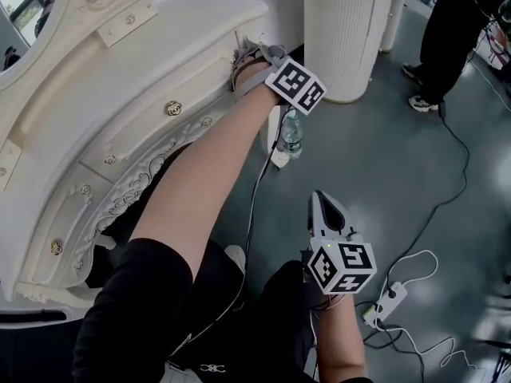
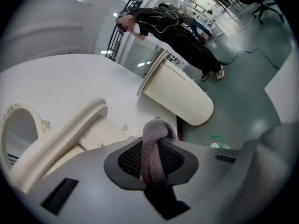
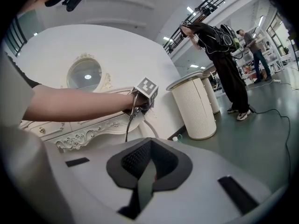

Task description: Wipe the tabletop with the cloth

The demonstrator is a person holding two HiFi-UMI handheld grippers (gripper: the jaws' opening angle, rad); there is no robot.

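- Your right gripper [image 1: 326, 211] hangs low beside your leg, over the grey-green floor [image 1: 399, 182]. Its jaws are pressed together with nothing between them; in the right gripper view only the seam of the dark pads shows.
- A white power strip [image 1: 385, 301] with looped cables lies on the floor just to its right.
- Your left arm [image 1: 215, 182] reaches forward to the right end of the cream carved table [image 1: 120, 94].
- Your left gripper [image 2: 155, 157] has its jaws clamped on the cloth [image 2: 158, 127].
- The cloth is grey and fleecy. It is bunched into a thick, twisted strand that runs up the middle of the dark ribbed pads and bulges in a rounded knob past the jaw tips.
- The knob sits by the table's end corner; whether it touches the tabletop cannot be told.
- A clear water bottle [image 1: 291, 134] stands on the floor near the table's end.
- Beyond it stands a white ribbed cylinder [image 1: 335, 42].
- Farthest off, a person in dark clothes [image 1: 455, 30] stands on the floor.
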